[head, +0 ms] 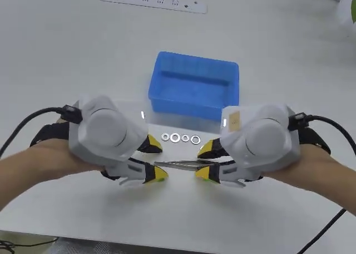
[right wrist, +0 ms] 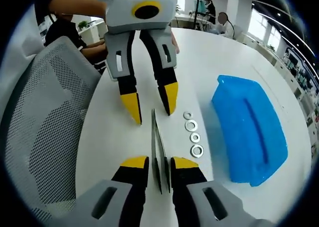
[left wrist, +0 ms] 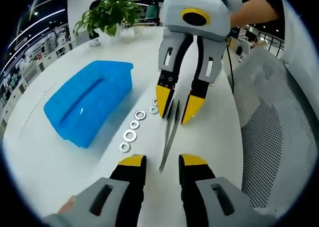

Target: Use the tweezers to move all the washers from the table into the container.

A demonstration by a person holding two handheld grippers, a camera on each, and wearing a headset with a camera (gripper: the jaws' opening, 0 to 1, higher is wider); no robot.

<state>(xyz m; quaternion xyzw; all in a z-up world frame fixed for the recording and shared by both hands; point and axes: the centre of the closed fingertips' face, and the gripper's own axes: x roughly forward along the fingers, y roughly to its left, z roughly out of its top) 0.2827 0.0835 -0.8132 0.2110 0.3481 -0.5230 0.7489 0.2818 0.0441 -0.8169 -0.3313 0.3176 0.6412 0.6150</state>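
Steel tweezers flat on surface, ends between open left gripper and open right gripper, washers, blue container beyond.

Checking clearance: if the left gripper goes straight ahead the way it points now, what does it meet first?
The tweezers: their near end lies just ahead of the left gripper, in line with the gap between its open jaws. Beyond them the right gripper faces it; depth is unclear.
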